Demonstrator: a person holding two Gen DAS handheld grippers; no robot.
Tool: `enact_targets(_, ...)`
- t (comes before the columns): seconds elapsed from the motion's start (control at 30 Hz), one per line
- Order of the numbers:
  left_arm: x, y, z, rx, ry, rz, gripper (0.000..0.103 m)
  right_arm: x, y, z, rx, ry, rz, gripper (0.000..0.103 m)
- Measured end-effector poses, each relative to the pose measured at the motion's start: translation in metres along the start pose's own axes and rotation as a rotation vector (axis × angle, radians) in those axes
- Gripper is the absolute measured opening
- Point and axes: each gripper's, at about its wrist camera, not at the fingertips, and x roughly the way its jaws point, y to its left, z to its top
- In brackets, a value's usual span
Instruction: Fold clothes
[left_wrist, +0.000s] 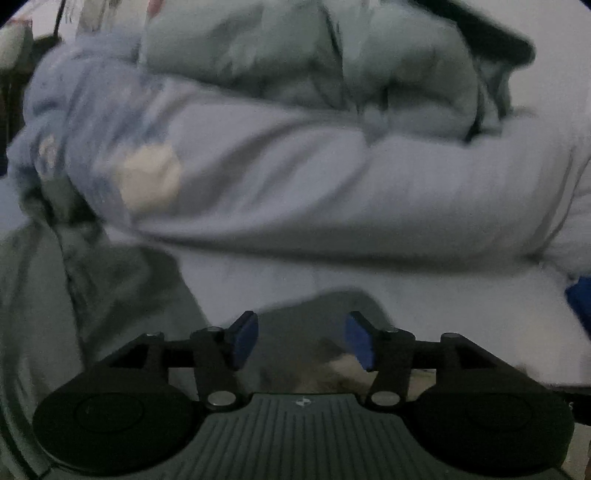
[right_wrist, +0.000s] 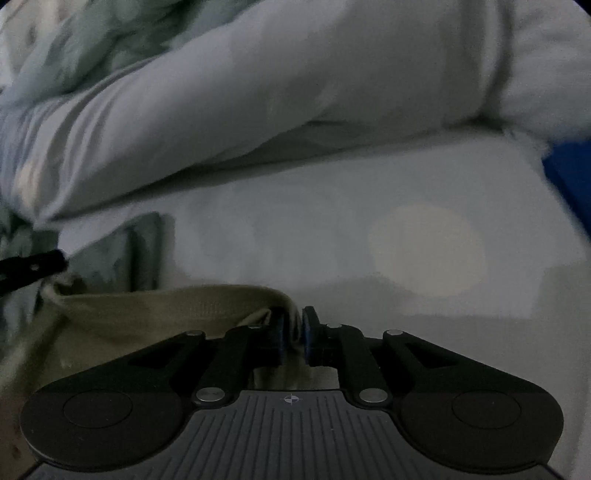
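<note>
Our left tool (left_wrist: 301, 339) stands wide with nothing between its blue pads (left_wrist: 243, 339). Our right tool (right_wrist: 293, 334) is narrow, pinching the edge of an olive-tan garment (right_wrist: 166, 306) that trails off to the left. Just past both lies a pale bedsheet (right_wrist: 332, 229), and beyond it a long rolled lilac quilt (left_wrist: 332, 192) blocks the way. Grey-green bedding (left_wrist: 295, 55) is heaped behind it. Grey-green cloth (left_wrist: 55, 314) lies at our left tool's left.
</note>
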Motion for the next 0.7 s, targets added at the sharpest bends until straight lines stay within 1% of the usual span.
enact_targets(0.03,-0.007,0.004,0.004,0.002,-0.012,-0.006,0.069,-0.001,-0.005,0.002,0.039,0.004,0.005,0.018)
enact_targets(0.07,-0.013,0.008,0.008,0.005,-0.023,-0.010,0.069,-0.002,-0.009,0.003,0.078,0.006,0.008,0.032)
enact_targets(0.1,-0.020,0.012,0.012,0.008,-0.031,-0.009,0.069,-0.006,-0.014,0.004,0.117,-0.005,0.004,0.059)
enact_targets(0.13,-0.028,0.016,0.016,0.016,-0.038,-0.010,0.069,-0.010,-0.019,0.004,0.152,-0.015,0.000,0.070)
enact_targets(0.17,-0.037,0.020,0.021,0.026,-0.045,-0.008,0.069,-0.017,-0.022,0.004,0.147,-0.018,0.001,0.077)
enact_targets(0.2,-0.047,0.024,0.025,0.034,-0.058,-0.005,0.074,-0.025,-0.024,0.004,0.143,-0.022,0.002,0.077)
enact_targets(0.23,-0.060,0.030,0.028,0.039,-0.078,-0.009,0.082,-0.033,-0.027,0.004,0.139,-0.025,0.003,0.077)
enact_targets(0.3,-0.093,0.040,0.028,0.058,-0.136,-0.016,0.087,-0.058,-0.031,-0.001,0.131,-0.047,0.020,0.077)
enact_targets(0.37,-0.127,0.050,0.027,0.074,-0.175,-0.023,0.089,-0.092,-0.033,-0.010,0.125,-0.080,0.049,0.077)
enact_targets(0.43,-0.166,0.064,0.026,0.056,-0.185,-0.039,0.089,-0.134,-0.035,-0.024,0.136,-0.102,0.092,0.078)
enact_targets(0.53,-0.230,0.082,0.025,0.044,-0.208,-0.067,0.090,-0.212,-0.030,-0.047,0.104,-0.158,0.157,0.078)
enact_targets(0.6,-0.276,0.094,0.024,0.039,-0.230,-0.080,0.094,-0.268,-0.022,-0.064,0.066,-0.193,0.193,0.078)
enact_targets(0.7,-0.342,0.109,0.020,0.028,-0.259,-0.108,0.095,-0.354,-0.013,-0.092,0.024,-0.243,0.246,0.083)
